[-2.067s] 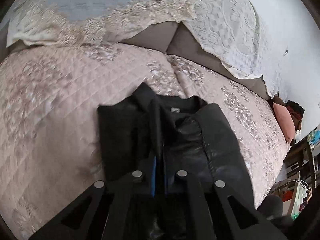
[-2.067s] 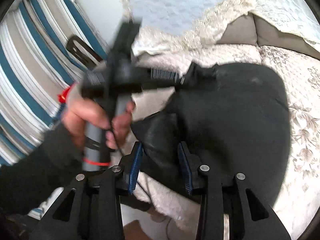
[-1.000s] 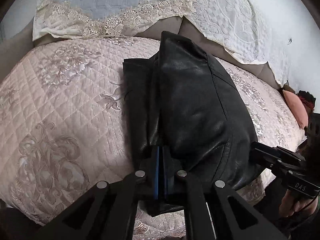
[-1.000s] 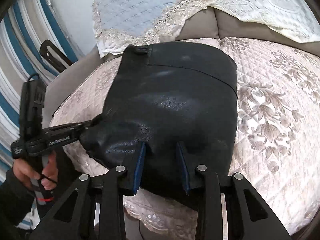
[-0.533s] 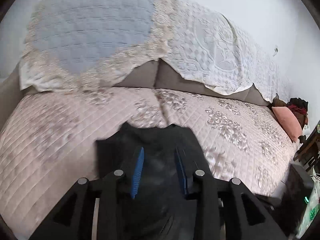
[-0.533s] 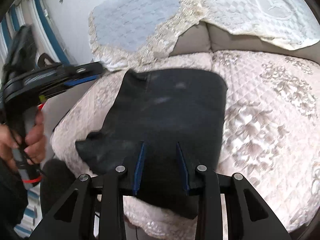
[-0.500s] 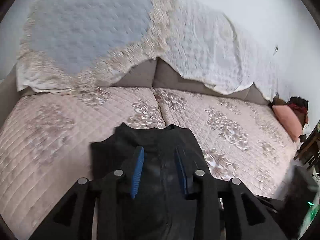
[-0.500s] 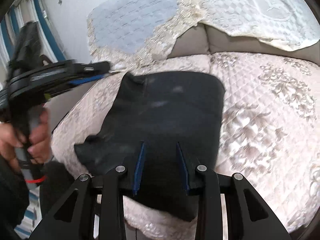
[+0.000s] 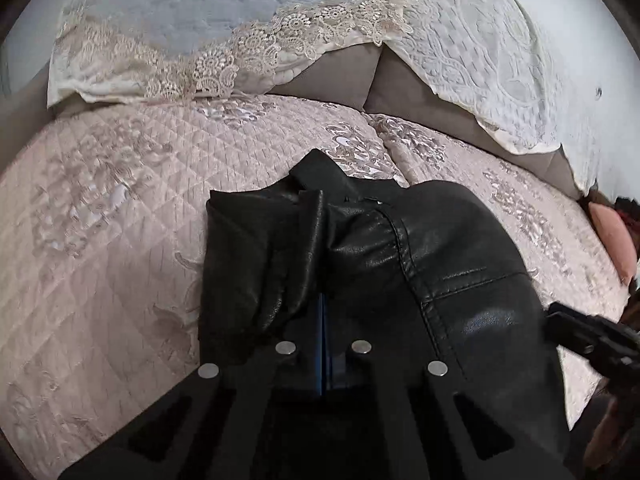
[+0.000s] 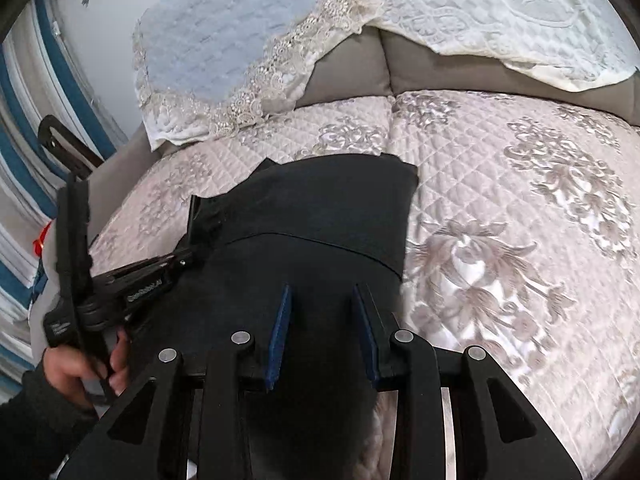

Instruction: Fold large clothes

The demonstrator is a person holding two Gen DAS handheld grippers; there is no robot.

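A black leather jacket (image 9: 440, 264) lies folded on the pink quilted sofa cover (image 9: 120, 240). My left gripper (image 9: 325, 300) is shut, its blue pads pressed together on a leather fold at the jacket's near left edge. The right wrist view shows the same gripper (image 10: 192, 254) pinching the jacket's left corner, held by a hand (image 10: 80, 368). My right gripper (image 10: 321, 292) is shut on a thick bunch of the jacket (image 10: 320, 208) at its near edge, and the leather fills the gap between the blue pads. Pale lining (image 10: 380, 408) shows beneath the right finger.
Lace-trimmed white and blue covers (image 9: 240, 20) hang over the grey back cushions (image 9: 332, 76). A pink cushion (image 9: 612, 240) lies at the sofa's far right end. A blue striped curtain (image 10: 20, 160) and a dark frame (image 10: 64, 144) stand left of the sofa.
Half a second ago my left gripper hung open above the jacket; now it is lower and shut on the left edge. My right gripper keeps its hold, with the jacket closer in view.
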